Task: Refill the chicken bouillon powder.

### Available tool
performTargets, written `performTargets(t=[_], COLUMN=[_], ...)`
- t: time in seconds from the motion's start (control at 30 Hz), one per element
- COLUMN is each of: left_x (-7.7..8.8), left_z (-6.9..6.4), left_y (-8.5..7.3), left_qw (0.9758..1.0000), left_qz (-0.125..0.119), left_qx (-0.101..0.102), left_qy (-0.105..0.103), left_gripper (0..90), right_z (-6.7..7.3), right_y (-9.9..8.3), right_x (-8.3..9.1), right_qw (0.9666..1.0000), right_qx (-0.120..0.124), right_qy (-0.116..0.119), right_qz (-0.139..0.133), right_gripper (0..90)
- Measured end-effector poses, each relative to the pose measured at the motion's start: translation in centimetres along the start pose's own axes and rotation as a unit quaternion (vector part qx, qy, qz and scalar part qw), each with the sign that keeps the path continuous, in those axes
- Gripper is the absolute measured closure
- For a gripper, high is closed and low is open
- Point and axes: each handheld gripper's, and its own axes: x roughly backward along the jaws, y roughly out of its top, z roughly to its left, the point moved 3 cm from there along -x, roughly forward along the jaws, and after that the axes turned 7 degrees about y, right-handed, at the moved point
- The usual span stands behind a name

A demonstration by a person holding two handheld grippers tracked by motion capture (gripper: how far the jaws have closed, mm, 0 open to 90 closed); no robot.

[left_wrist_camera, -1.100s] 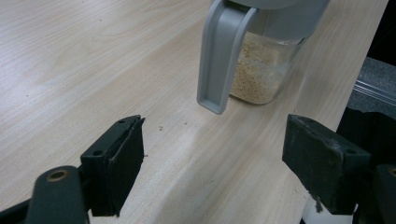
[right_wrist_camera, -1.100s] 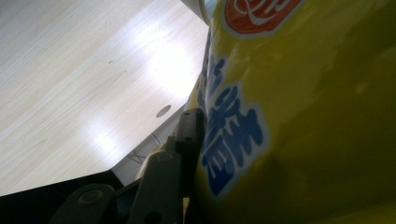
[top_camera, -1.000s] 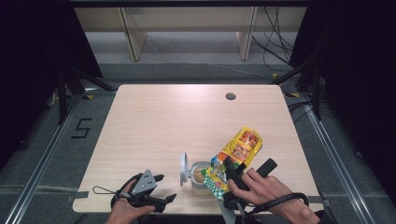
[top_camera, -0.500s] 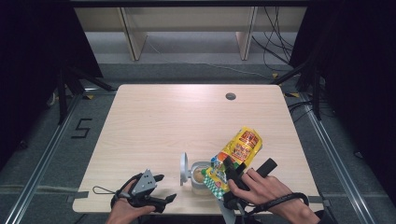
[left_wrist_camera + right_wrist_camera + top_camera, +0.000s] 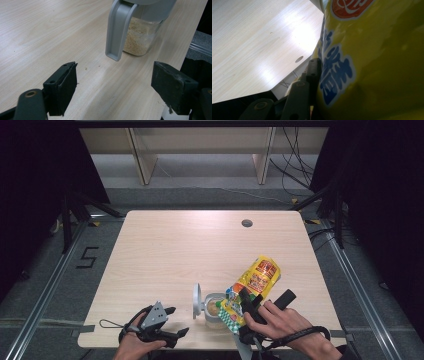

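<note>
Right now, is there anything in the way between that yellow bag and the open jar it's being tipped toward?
Nothing visible does. The yellow bag, clamped in the right hand-held gripper, leans with its lower end right at the jar's open mouth. The jar's lid is swung up on the far side from the bag.

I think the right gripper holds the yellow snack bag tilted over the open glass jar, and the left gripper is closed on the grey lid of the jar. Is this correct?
Not entirely. The left gripper is not closed on the grey plastic lid: the left gripper view shows its fingers wide apart with bare wooden table between them. The rest is right: the right gripper holds the yellow snack bag over the clear glass jar.
</note>
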Motion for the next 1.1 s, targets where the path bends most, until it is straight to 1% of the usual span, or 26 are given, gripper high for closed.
performTargets(t=[0.03,0.07,0.1,0.13,0.2,0.23,0.27,0.33,0.4,0.47,0.53,0.57,0.63,0.67,0.7,0.73,0.8,0.87,0.93,1.0,1.03,1.07,1.1], left_x=[-0.05,-0.01,-0.01,-0.06,-0.01,-0.01,-0.12,-0.13,-0.08,-0.05,-0.1,-0.11,-0.1,-0.05,-0.04,-0.02,-0.05,-0.04,-0.08,-0.07,-0.02,-0.02,-0.03], left_z=[-0.06,-0.04,-0.04,0.01,-0.04,-0.04,-0.09,-0.1,-0.03,0.01,-0.08,-0.08,-0.08,-0.04,-0.04,0.0,-0.02,0.03,0.18,0.11,0.06,0.07,0.06], left_y=[-0.01,0.01,0.01,-0.01,-0.01,0.0,-0.02,-0.02,0.01,0.01,0.01,0.0,0.01,-0.01,0.0,0.0,-0.01,0.03,0.08,0.07,0.05,0.05,0.05], left_qw=[1.0,1.0,1.0,1.0,1.0,1.0,1.0,1.0,1.0,1.0,1.0,1.0,1.0,1.0,1.0,1.0,1.0,1.0,0.9999,1.0,1.0,1.0,1.0], left_qz=[-0.003,0.002,0.002,-0.001,0.0,0.001,-0.004,-0.004,0.0,0.0,-0.001,-0.002,-0.002,0.0,0.0,0.001,0.0,-0.001,-0.005,-0.005,-0.001,-0.001,-0.001], left_qx=[0.003,0.003,0.003,0.001,0.002,0.003,0.007,0.007,0.005,0.002,0.007,0.007,0.006,0.003,0.002,0.001,0.004,0.001,-0.007,-0.004,0.0,-0.001,-0.001], left_qy=[-0.001,-0.001,-0.001,-0.003,-0.001,-0.001,-0.006,-0.006,-0.005,-0.002,-0.006,-0.006,-0.006,-0.003,-0.002,-0.001,-0.003,-0.002,-0.005,-0.004,-0.002,-0.002,-0.002], left_gripper=[20.1,20.1,20.1,20.1,20.1,20.1,20.1,20.1,20.1,20.1,20.1,20.1,20.1,20.1,20.1,20.1,20.1,20.0,19.6,19.7,19.7,19.7,19.7], right_z=[0.04,-0.06,-0.06,-0.05,-0.07,-0.01,0.04,0.08,0.18,0.21,0.08,0.17,0.16,0.11,0.11,0.24,0.24,0.23,0.25,0.02,0.02,-0.07,-0.07], right_y=[0.02,0.02,0.02,0.03,-0.02,-0.07,-0.13,-0.18,-0.2,-0.21,-0.22,-0.22,-0.22,-0.21,-0.21,-0.19,-0.19,-0.2,-0.18,-0.21,-0.21,-0.26,-0.26], right_x=[-0.02,0.05,0.05,0.04,0.04,0.06,0.07,0.11,0.05,0.07,0.11,0.12,0.16,0.15,0.15,0.18,0.17,0.17,0.14,0.1,0.1,0.07,0.07], right_qw=[1.0,1.0,1.0,1.0,1.0,1.0,1.0,1.0,1.0,1.0,1.0,1.0,1.0,1.0,1.0,1.0,1.0,1.0,1.0,0.9998,0.9998,0.9996,0.9996], right_qx=[-0.004,0.0,0.0,-0.001,0.002,-0.003,-0.004,-0.003,-0.007,-0.004,0.006,-0.002,-0.001,0.002,0.002,-0.003,0.0,0.001,0.0,0.02,0.02,0.027,0.027], right_qy=[0.0,-0.007,-0.007,-0.007,-0.005,0.001,0.0,0.001,0.001,-0.001,-0.004,0.001,0.0,-0.002,-0.002,-0.003,-0.003,-0.002,-0.002,-0.008,-0.008,-0.006,-0.006], right_qz=[-0.003,-0.005,-0.005,-0.005,-0.004,-0.005,-0.004,-0.002,-0.005,0.0,-0.001,-0.002,0.0,-0.004,-0.004,-0.002,0.0,-0.001,-0.001,-0.004,-0.004,0.001,0.001], right_gripper=[73.0,73.0,73.0,73.1,73.1,73.1,73.2,73.2,73.2,73.2,73.3,73.2,73.3,73.3,73.3,73.3,73.3,73.3,73.3,73.4,73.4,73.4,73.4])
